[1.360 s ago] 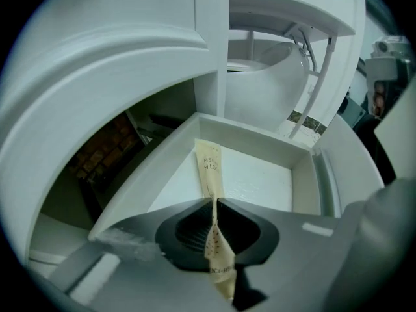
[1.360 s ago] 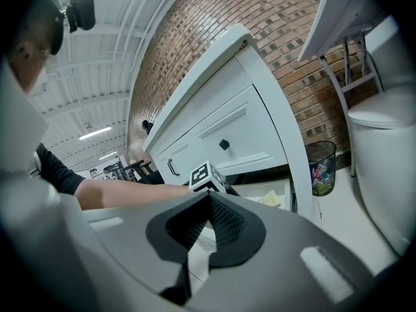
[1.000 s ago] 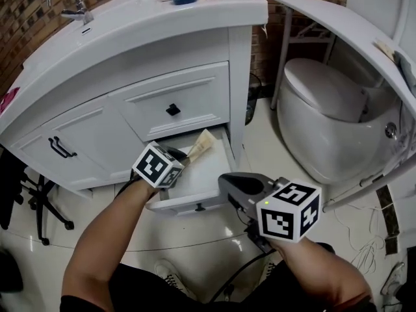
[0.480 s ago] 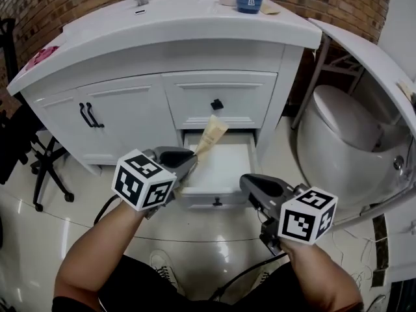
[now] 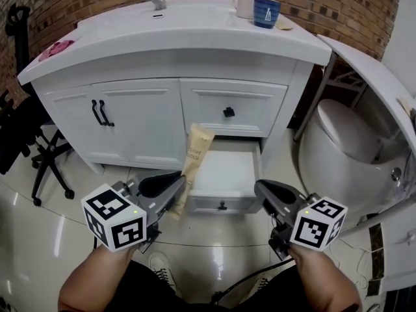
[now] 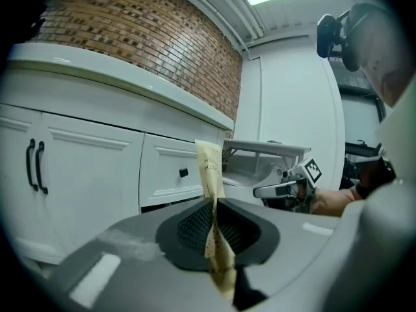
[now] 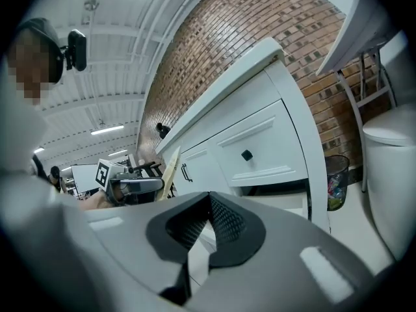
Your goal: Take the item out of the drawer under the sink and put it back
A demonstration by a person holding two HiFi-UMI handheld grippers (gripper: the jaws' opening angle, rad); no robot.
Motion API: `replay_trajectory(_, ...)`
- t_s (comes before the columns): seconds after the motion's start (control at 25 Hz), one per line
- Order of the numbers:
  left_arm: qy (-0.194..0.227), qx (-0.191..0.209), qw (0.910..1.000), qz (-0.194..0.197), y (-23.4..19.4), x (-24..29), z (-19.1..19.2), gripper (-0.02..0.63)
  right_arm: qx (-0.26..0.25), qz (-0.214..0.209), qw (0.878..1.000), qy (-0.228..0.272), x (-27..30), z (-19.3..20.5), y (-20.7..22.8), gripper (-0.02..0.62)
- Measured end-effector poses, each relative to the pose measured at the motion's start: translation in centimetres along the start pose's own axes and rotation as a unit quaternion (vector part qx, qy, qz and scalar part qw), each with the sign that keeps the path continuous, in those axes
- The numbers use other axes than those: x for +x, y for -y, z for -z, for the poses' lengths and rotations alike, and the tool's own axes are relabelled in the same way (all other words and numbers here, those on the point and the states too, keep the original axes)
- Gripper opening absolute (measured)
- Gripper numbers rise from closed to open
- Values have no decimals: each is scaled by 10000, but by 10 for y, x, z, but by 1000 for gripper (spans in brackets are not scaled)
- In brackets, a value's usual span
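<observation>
Now packet (image 5: 194, 158) lifted out, beside drawer (image 5: 224, 174)

The packet (image 5: 195, 151) is seen at nine o'clock of the open drawer (image 5: 227, 172), the toilet (image 5: 338, 142) at three, the cup (image 5: 266, 12) at twelve.

My rig: two grey handheld grippers, each with a marker cube.
The left gripper (image 5: 177, 186) and right gripper (image 5: 262, 188) have smooth grey shells, and I can see dark mesh-textured pads (image 6: 192, 226) inside. Each carries a white cube (image 5: 116, 216) printed with black square markers, with a small green light (image 5: 134, 211). A black cable (image 5: 247, 275) trails below the right one. Forearms are bare, and there is a white shoe (image 5: 160, 269) underneath.
</observation>
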State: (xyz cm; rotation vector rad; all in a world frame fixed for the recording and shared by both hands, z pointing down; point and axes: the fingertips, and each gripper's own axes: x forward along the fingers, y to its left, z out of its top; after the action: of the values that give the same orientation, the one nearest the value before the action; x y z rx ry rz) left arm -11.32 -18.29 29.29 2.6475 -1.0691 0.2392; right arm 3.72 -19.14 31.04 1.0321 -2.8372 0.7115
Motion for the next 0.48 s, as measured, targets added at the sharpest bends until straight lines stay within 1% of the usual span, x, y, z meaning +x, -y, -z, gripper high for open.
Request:
replay_trajectory(0.16, 117, -240, 9996, 132, 15, -4, 10, 32, -97, -25, 9999, -116, 1, 7, -6, 3)
replay_trajectory(0.32, 5, -218, 9993, 303, 26, 0, 23, 32, -170, 10, 9996, -219, 2, 13, -7, 3)
replay_trajectory(0.48, -52, -305, 9989, 345, 22, 4, 28, 32, -169, 74, 9996, -230, 0, 14, -3, 3)
